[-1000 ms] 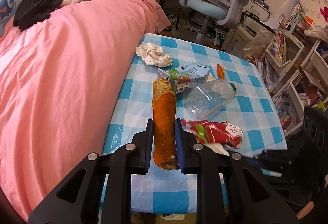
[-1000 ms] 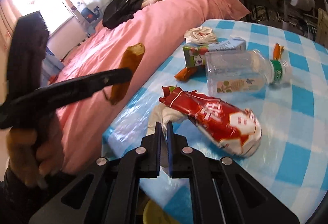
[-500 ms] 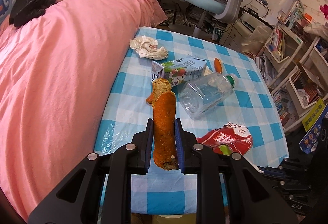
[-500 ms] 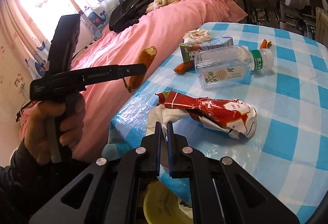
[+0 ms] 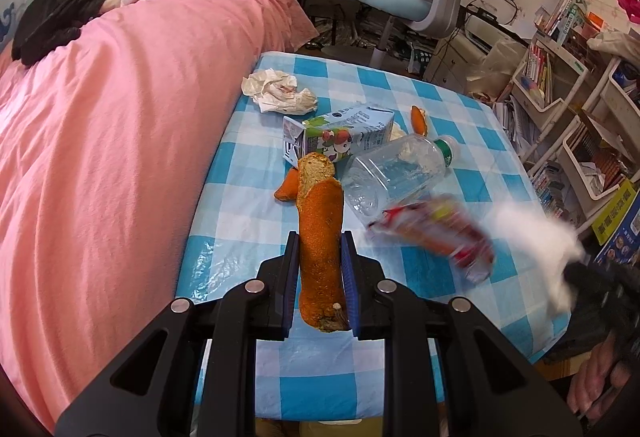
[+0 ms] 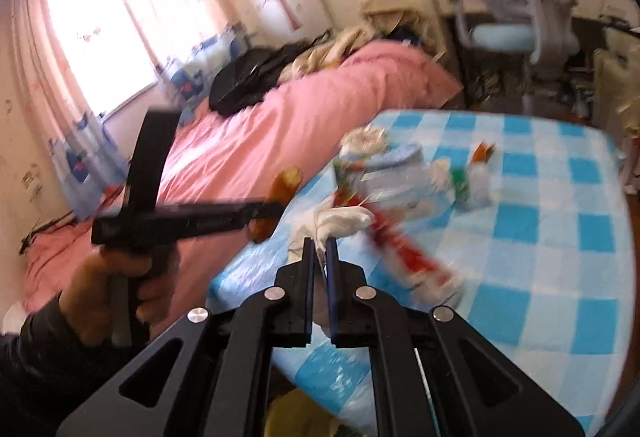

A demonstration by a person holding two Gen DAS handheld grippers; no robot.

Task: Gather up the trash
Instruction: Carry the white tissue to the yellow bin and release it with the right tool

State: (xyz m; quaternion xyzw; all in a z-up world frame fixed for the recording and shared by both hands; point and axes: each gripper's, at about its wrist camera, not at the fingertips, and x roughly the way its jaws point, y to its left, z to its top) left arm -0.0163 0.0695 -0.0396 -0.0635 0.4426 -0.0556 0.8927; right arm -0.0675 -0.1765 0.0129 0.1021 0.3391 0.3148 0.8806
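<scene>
L gripper (image 5: 320, 269) clamped on orange peel strip (image 5: 320, 237), R gripper (image 6: 319, 253) pinched on white tissue (image 6: 340, 221), red snack wrapper (image 5: 436, 233) blurred, checked tablecloth (image 5: 400, 301).

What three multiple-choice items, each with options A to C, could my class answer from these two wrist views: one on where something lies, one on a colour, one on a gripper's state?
1. Where does the crumpled tissue lie?
A. On the checked tablecloth, near the edge beside the bed
B. On the desk chair
C. Inside the clear bottle

2. What colour is the cap of the clear bottle?
A. Red
B. Green
C. Yellow

3. What is the left gripper doing?
A. Standing open with nothing in it
B. Shut on the milk carton
C. Shut on the orange peel

Answers:
1. A, since the tissue sits on a blue and white square next to the pink bed cover.
2. B, since the cap at the bottle's neck shows green.
3. C, since both pads press against the peel's sides.
</scene>
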